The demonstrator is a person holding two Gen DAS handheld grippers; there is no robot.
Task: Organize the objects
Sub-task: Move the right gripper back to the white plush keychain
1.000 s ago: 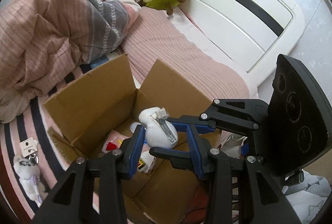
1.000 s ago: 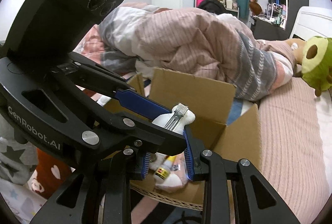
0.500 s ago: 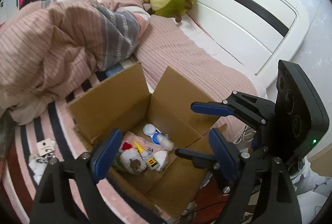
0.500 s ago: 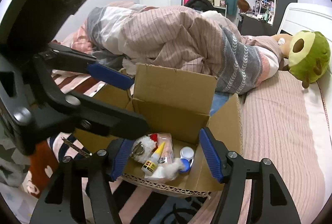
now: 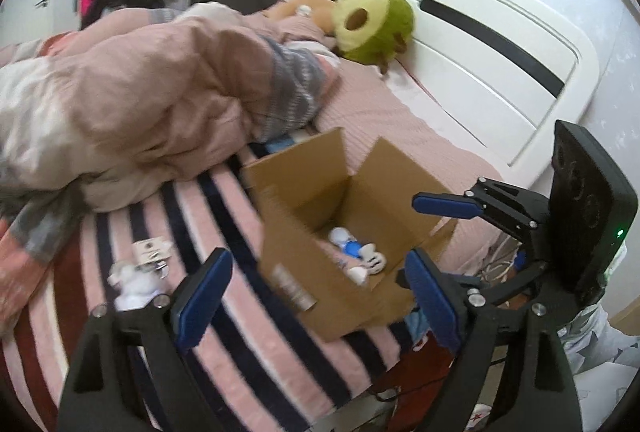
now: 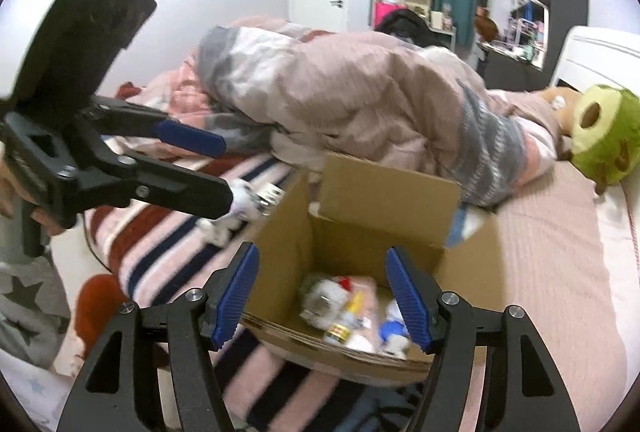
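Observation:
An open cardboard box (image 5: 320,284) (image 6: 384,192) stands on the striped blanket. Inside lie a white plush (image 6: 324,300), a glue bottle (image 6: 348,316) and a blue-and-white toy (image 5: 354,252) (image 6: 394,332). My left gripper (image 5: 318,296) (image 6: 224,168) hangs open and empty, above and to the left of the box. On the box's near side, my right gripper (image 6: 322,296) (image 5: 412,236) is open too, nothing between its blue pads. A small white plush keychain (image 5: 132,280) (image 6: 236,212) with a card tag (image 5: 152,246) lies on the blanket left of the box.
A bunched pink and grey duvet (image 5: 140,104) (image 6: 360,104) fills the bed behind the box. An avocado plush (image 5: 372,24) (image 6: 604,136) rests by the white headboard (image 5: 460,44). Clothes and cables lie on the floor below the bed edge (image 5: 420,372).
Both grippers were shut together on a white plush with a metal clip above the box. They opened, the plush dropped in, and both drew back and up, the left one further.

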